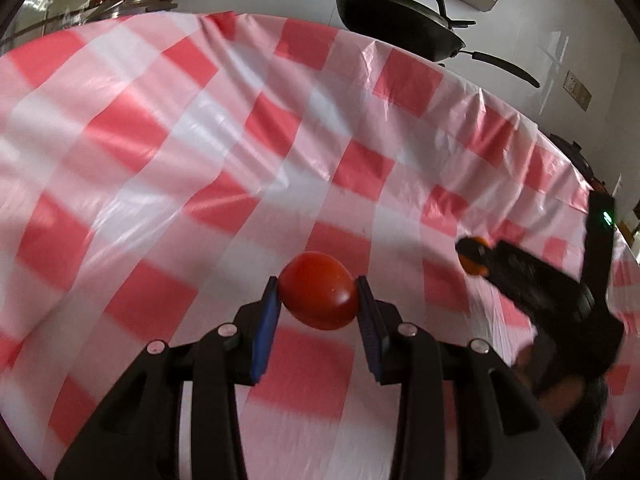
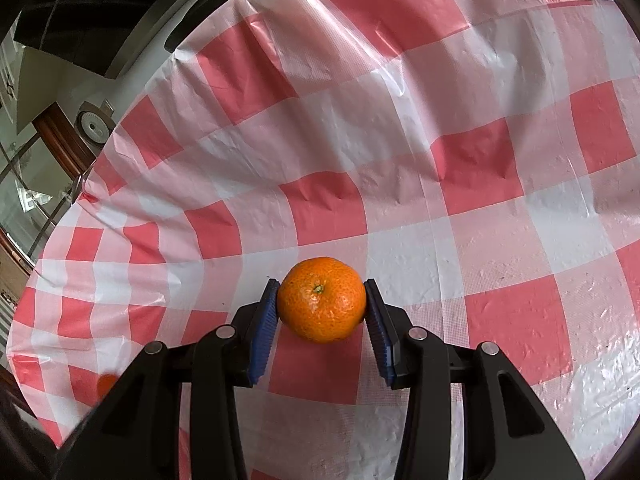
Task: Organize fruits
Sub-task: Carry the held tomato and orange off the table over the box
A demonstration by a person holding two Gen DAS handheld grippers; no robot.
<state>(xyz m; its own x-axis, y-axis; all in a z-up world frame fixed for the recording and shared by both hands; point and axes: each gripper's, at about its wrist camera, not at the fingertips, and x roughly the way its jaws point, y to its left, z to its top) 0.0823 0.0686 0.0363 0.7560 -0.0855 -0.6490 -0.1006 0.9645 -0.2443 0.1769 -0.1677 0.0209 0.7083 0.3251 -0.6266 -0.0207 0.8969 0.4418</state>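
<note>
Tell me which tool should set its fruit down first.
Probably the right tool. Its tangerine looks low, near the checked tablecloth, and that view is sharp. The left tool grips the tomato in a blurred view, so it seems mid-motion. No fruit container shows in either view.

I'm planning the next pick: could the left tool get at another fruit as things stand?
Probably not. The left tool is already shut on a tomato, so its pads are taken, and the only other fruit in view, the orange, sits clamped in the right tool.

Table under red-white checked plastic cloth (image 2: 460,168), creased; small orange fruit (image 2: 107,385) near its edge.
</note>
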